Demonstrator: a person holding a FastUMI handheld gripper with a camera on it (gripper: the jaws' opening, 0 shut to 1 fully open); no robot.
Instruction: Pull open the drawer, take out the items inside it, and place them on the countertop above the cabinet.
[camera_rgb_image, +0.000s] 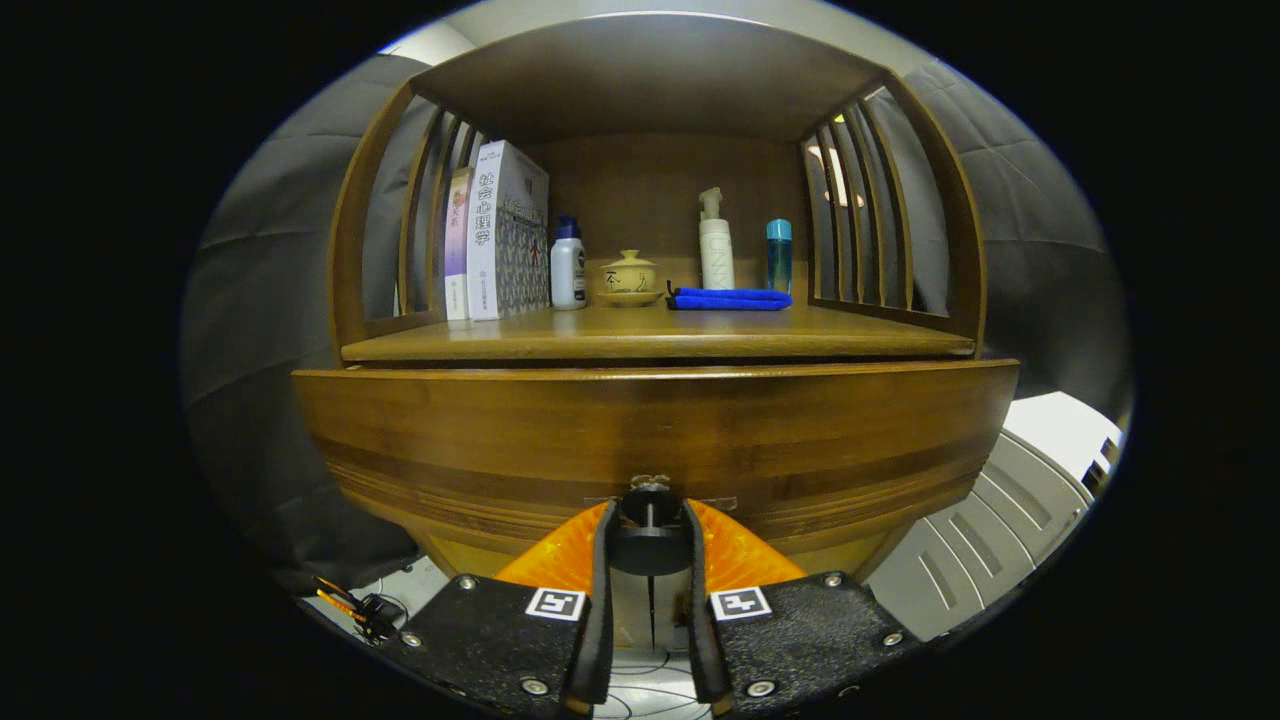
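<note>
2 fingers of your gripper (650, 535) sit either side of the drawer's small round knob (650, 545), the jaws drawn narrow around it. The inner faces look to be touching the knob on both sides, so I judge it held, though the contact itself is hard to make out for certain.

The knob stands on a thin stem at the middle of the drawer front (655, 440), the wide curved wooden panel just ahead of your fingers. The drawer looks closed, its face flush under the countertop (655, 345), so nothing inside it can be seen yet. Expect a stiff, fairly heavy wooden drawer that may stick at first. The knob is smooth, small and likely slippery, so take hold behind its head, close to the stem, and pull straight back and level, not downward, or the fingers may slide off.

Beyond the drawer, the countertop carries 2 books (490, 235) at its left, then a white bottle with a blue cap (568, 268), a small lidded cup on a saucer (629, 278), a folded blue cloth (730, 299), a tall pump bottle (715, 245) and a slim blue bottle (779, 255). The bare front strip of the countertop is where the items should go.
</note>
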